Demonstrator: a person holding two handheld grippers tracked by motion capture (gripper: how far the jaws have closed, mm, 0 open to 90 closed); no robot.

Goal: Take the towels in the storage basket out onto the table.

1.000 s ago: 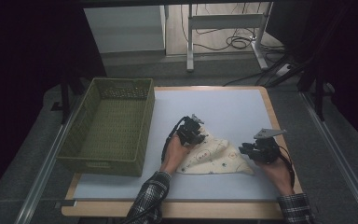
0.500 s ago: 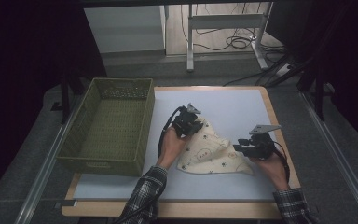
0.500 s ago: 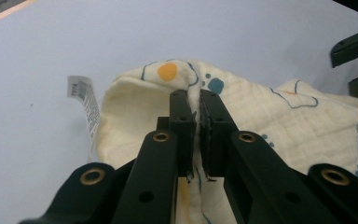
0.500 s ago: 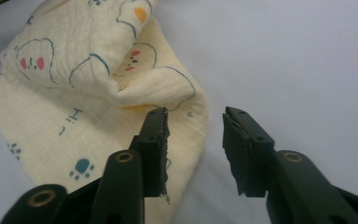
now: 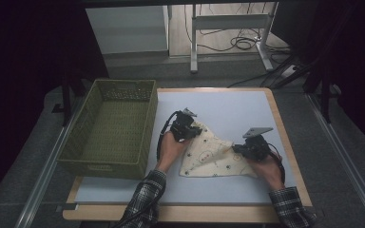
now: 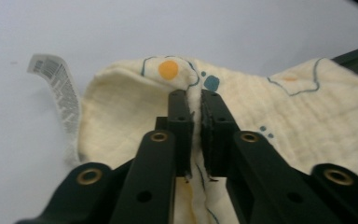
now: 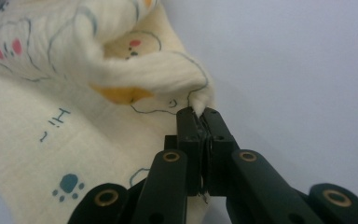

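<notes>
- Cloth: cream, printed with blue paw prints, orange dots, pink spots and thin dark outlines.
- Label at the cloth's 9 o'clock edge: white with black barcode lines.
- Basket: olive green lattice.
- Table: pale blue top, wooden rim.
- Sleeves: dark plaid.

A cloth lies spread on the desk, toward its near edge and right of centre. A basket stands at the desk's left side, just beside the cloth's left corner. The left gripper sits on the cloth's far-left corner, the right gripper at its right corner, the cloth between them. A tag sticks out from the cloth's edge.
</notes>
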